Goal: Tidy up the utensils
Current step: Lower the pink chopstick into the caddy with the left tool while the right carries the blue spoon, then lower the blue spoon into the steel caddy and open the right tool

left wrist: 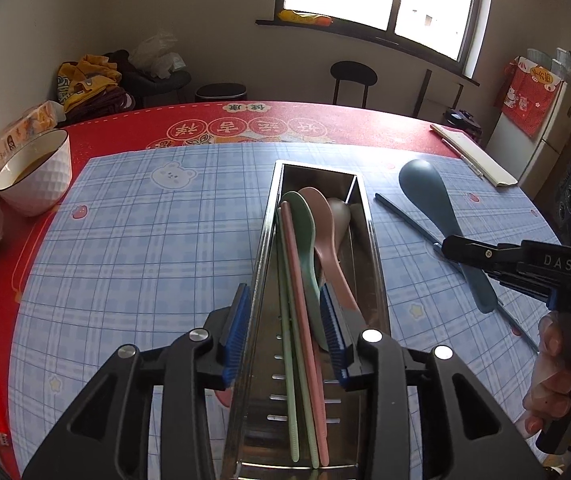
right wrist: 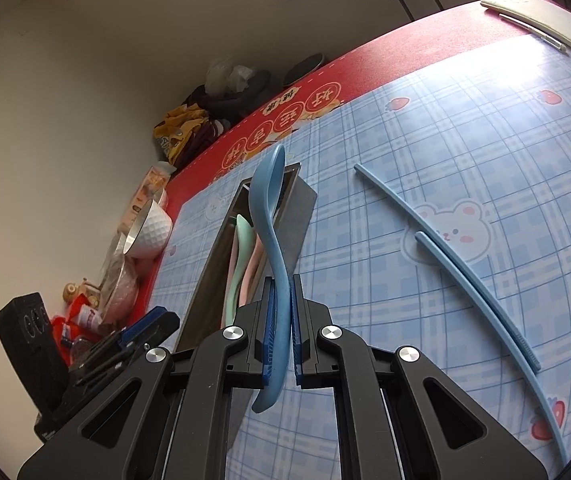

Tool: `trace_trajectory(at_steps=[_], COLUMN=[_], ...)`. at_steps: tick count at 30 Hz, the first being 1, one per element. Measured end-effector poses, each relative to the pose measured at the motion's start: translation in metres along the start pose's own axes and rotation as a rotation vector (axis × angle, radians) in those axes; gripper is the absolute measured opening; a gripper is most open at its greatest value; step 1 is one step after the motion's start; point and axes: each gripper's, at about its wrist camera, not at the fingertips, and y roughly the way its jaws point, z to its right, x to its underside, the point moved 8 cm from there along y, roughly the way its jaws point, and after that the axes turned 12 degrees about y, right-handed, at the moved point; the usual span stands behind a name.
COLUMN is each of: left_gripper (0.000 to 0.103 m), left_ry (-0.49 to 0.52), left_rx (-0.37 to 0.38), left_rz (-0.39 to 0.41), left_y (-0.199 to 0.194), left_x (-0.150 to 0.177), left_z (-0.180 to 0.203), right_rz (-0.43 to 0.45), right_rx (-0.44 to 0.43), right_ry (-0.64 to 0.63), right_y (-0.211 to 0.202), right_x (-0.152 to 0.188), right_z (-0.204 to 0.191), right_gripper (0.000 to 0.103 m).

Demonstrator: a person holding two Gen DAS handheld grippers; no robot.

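In the left wrist view the left gripper stands partly open over the long steel utensil tray, pads free of it, while in the right wrist view the right gripper clamps the blue plastic spoon by its handle, which should be lowered lengthwise into that tray beside the other spoons.

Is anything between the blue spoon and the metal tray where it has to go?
Nothing visible blocks it. The right gripper holds the blue spoon just beside the metal tray. The left gripper hangs open over the tray's near end.
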Motion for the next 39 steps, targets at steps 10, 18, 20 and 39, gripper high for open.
trace_trajectory(at_steps=[10,18,20,39], left_gripper=[0.083,0.095,0.096,0.096], left_ry=[0.003,-0.018,-0.023,-0.033], left_rx=[-0.049,-0.057,-0.061,-0.052], left_rz=[0.041,0.042,0.043,0.044], left_y=[-0.016,-0.017,-0.017,-0.022], left_x=[0.002,0.005,0.005,-0.001], left_z=[-0.014,-0.025,-0.027,-0.011], right_rz=[-0.041,-0.048,-0.048,0.022], right_rx=[0.059,0.103,0.100,0.096], right_ry=[-0.012,0.007,0.005,-0.070], right_y=[0.040,0.059,0.061,0.018], right_x=[0.006,0.002,0.002,-0.015], right_z=[-0.030,-0.028,-0.029,-0.020], right_gripper=[0.007,0.009,0.009,0.010])
